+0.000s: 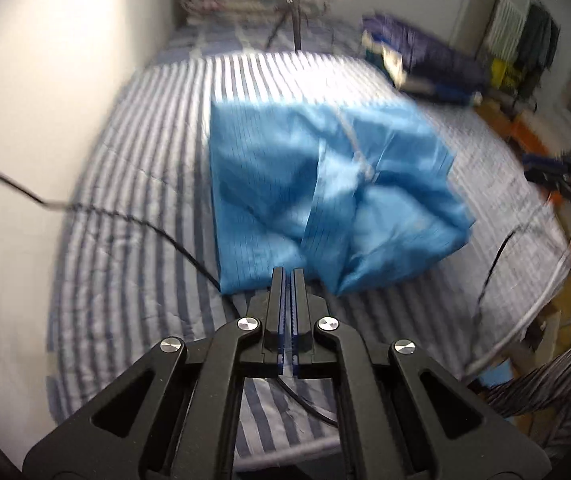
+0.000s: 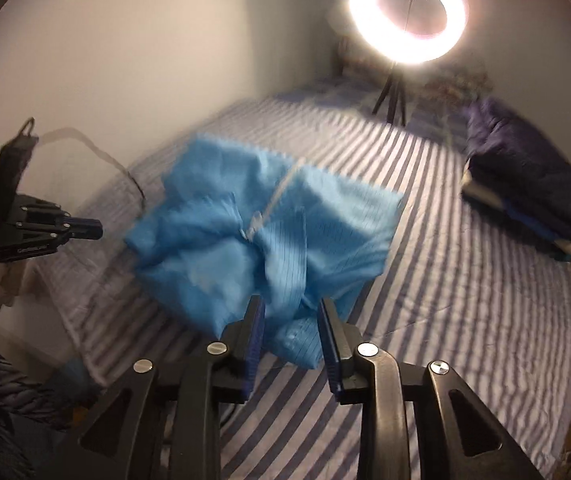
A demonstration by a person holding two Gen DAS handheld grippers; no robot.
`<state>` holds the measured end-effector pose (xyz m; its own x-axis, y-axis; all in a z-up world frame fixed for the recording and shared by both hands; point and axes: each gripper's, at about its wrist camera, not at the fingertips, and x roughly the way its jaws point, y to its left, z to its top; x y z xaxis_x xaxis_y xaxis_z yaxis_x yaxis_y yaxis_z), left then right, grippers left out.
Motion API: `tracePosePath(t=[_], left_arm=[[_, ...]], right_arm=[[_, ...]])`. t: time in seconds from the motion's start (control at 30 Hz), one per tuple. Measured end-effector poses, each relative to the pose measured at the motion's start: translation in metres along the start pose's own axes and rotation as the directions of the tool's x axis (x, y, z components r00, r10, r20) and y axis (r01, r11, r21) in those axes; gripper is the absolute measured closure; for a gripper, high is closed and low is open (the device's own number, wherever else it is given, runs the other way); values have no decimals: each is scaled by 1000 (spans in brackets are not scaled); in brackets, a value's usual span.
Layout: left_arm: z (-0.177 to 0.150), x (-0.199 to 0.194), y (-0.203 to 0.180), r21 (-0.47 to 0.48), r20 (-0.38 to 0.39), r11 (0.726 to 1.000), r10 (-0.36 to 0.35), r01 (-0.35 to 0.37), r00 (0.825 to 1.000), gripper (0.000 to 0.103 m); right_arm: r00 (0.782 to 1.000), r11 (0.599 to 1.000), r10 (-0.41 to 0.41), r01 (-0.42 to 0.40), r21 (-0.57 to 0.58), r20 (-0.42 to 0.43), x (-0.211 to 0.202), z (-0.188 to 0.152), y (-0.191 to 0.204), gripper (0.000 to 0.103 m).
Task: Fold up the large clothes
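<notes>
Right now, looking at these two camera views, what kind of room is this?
Most likely a bedroom used for recording: a bed with a striped sheet holds the blue garment, a lit ring light stands on a tripod at the far end, and folded dark bedding lies alongside.

Striped bedsheet (image 2: 465, 280) spread wide, with a dark blue bundle (image 2: 525, 184) near its far edge. Lit ring light (image 2: 407, 12) on a tripod (image 2: 391, 96) beyond.

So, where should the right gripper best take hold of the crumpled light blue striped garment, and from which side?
Probably the loose bunched corner of the light blue striped garment, nearest the open right gripper. Come in low from the near bed edge, along the striped bedsheet: that fold stands raised, so one finger could slide under it. The left gripper is shut, holding nothing.
</notes>
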<state>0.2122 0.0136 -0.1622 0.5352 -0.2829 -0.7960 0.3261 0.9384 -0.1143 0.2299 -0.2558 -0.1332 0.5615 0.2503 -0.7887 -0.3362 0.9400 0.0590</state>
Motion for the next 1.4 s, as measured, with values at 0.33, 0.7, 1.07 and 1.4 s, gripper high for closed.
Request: tracePosePath(t=[0.33, 0.7, 1.07, 1.4], left_arm=[[46, -183, -17, -33, 288, 996, -75, 89, 955, 57], [89, -226, 7, -134, 367, 974, -121, 181, 922, 39], [100, -3, 88, -402, 151, 883, -197, 242, 969, 39], [92, 107, 120, -519, 91, 812, -259, 268, 961, 39]], right_arm=[[942, 1000, -21, 24, -8, 336, -196, 26, 29, 37], [891, 998, -60, 39, 57, 449, -263, 49, 31, 2], [959, 965, -55, -21, 262, 279, -91, 28, -40, 2], [986, 840, 107, -158, 519, 127, 65, 0, -120, 11]])
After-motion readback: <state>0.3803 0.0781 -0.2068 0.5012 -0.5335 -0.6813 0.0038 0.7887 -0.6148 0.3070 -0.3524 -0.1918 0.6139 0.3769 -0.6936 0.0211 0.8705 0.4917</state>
